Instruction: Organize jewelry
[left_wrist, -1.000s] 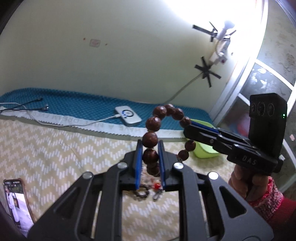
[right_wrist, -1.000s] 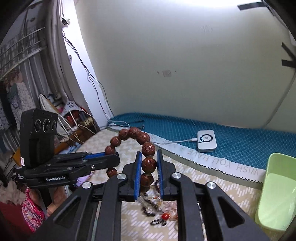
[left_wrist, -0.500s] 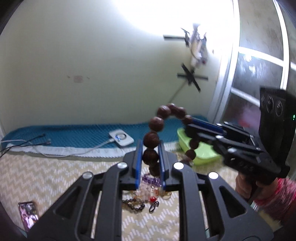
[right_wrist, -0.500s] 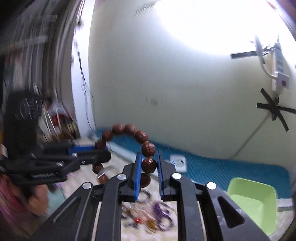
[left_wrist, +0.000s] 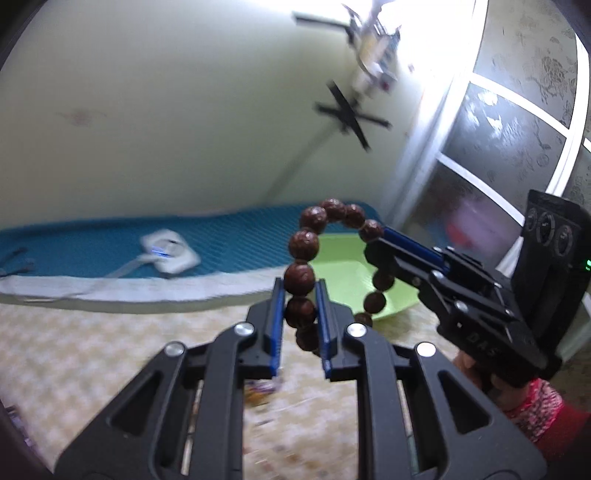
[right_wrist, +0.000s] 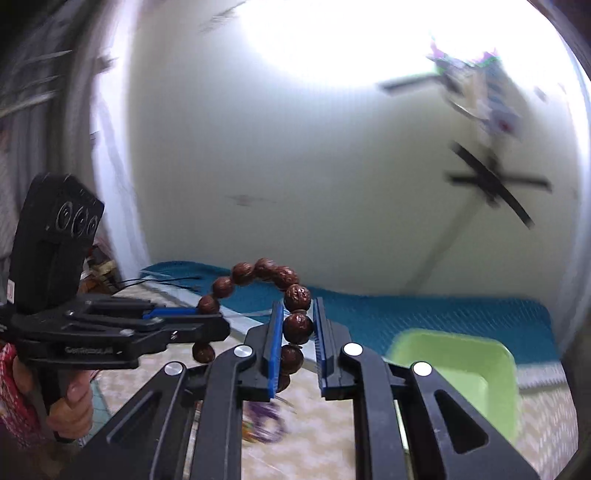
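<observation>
Item: brown bead bracelet (left_wrist: 334, 254), held aloft above the green tray (left_wrist: 347, 269). My left tool (left_wrist: 300, 314) clamps one side; my right tool (right_wrist: 297, 328) clamps the other.

The left gripper (left_wrist: 300, 314) and right gripper (right_wrist: 297, 328) are raised and angled toward each other. Each has its jaws pinched on a bead of one bracelet (left_wrist: 303, 243).

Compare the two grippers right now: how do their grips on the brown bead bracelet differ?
The left gripper pinches a bead low on the bracelet; the right gripper pinches a bead on the opposite side of the loop. Each enters from its own side. Both are shut on it, holding it in the air near the green tray.
</observation>
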